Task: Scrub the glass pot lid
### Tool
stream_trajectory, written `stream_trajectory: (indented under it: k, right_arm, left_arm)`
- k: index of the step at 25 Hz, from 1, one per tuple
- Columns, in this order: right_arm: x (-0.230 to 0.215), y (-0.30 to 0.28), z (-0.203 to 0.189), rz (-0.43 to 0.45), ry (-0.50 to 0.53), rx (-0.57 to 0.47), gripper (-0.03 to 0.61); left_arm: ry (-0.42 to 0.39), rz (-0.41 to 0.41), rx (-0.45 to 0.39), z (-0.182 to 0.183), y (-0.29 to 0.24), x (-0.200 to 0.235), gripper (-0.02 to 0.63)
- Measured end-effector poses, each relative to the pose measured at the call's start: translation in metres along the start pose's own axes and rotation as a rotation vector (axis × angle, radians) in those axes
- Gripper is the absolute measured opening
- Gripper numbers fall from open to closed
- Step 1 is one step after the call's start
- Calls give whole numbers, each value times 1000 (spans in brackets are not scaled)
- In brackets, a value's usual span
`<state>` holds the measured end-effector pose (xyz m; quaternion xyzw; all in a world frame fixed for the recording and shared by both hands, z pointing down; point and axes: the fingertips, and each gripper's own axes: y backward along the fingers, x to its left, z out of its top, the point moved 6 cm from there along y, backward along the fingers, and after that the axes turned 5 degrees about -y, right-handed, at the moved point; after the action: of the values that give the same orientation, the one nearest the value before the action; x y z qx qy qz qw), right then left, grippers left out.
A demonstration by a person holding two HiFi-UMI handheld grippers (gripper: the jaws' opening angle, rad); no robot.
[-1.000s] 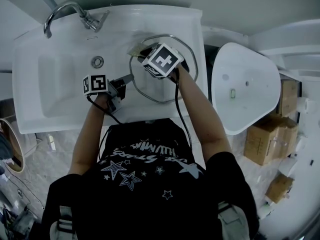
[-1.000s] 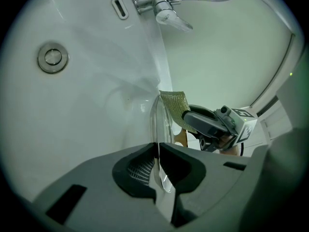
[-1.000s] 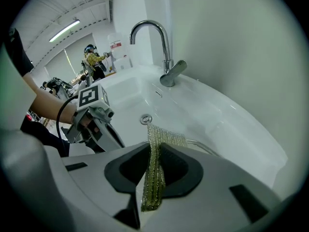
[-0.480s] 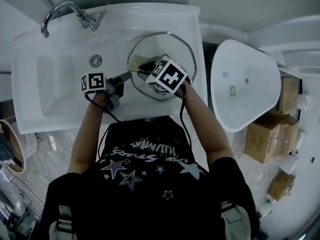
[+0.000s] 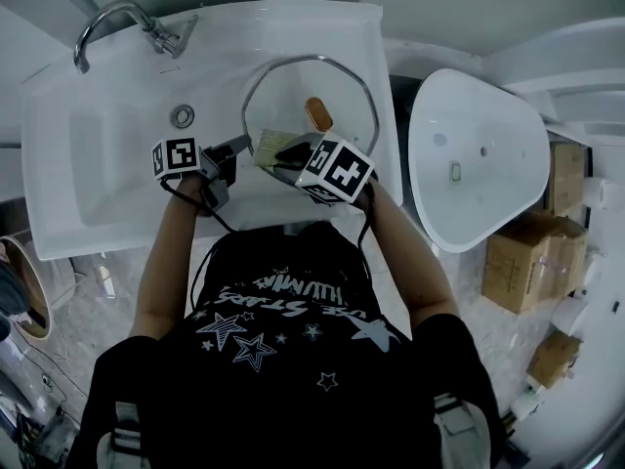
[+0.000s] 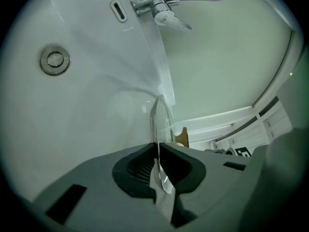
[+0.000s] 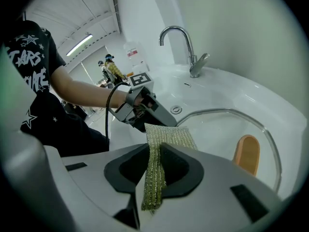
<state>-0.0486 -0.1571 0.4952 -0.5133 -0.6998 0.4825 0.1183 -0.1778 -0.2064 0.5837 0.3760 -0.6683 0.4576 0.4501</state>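
Observation:
The glass pot lid (image 5: pixel 283 91), with its metal rim and brown wooden knob (image 5: pixel 317 113), lies tilted on the right side of the white sink (image 5: pixel 107 164). My left gripper (image 5: pixel 242 147) is shut on the lid's left rim. In the left gripper view the lid (image 6: pixel 162 122) stands edge-on between the pads of the left gripper (image 6: pixel 158 153). My right gripper (image 5: pixel 278 154) is shut on a gold-green scrubbing pad (image 5: pixel 269 148) and holds it at the lid's near-left edge. The right gripper view shows the pad (image 7: pixel 166 135) sticking out of the right gripper (image 7: pixel 155 170) over the lid (image 7: pixel 217 127).
The chrome faucet (image 5: pixel 117 18) is at the sink's far left, with the drain (image 5: pixel 182 116) below it. A white toilet bowl (image 5: pixel 479 164) stands to the right of the sink. Cardboard boxes (image 5: pixel 518 262) sit on the floor beyond it.
My right gripper has slid the scrubbing pad from the lid's middle toward its near-left edge, uncovering the wooden knob. The left gripper has kept its grip on the rim.

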Motion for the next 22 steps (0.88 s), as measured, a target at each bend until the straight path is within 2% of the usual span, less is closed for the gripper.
stream_trajectory:
  k: [11, 14, 16, 18, 22]
  right_arm:
    - [27, 3, -27, 62, -34, -15, 75]
    - [29, 8, -30, 71, -45, -48, 75]
    - [30, 16, -26, 58, -62, -116, 75]
    - [30, 26, -18, 57, -126, -225, 75]
    - [24, 35, -15, 144, -392, -461, 74]
  left_arm:
    - [-2, 14, -6, 0, 1, 0, 40]
    - [-6, 12, -6, 1, 0, 0, 40]
    - [-6, 9, -7, 1, 0, 0, 40]
    - [-6, 7, -7, 1, 0, 1, 40]
    - [-9, 8, -6, 1, 0, 0, 40]
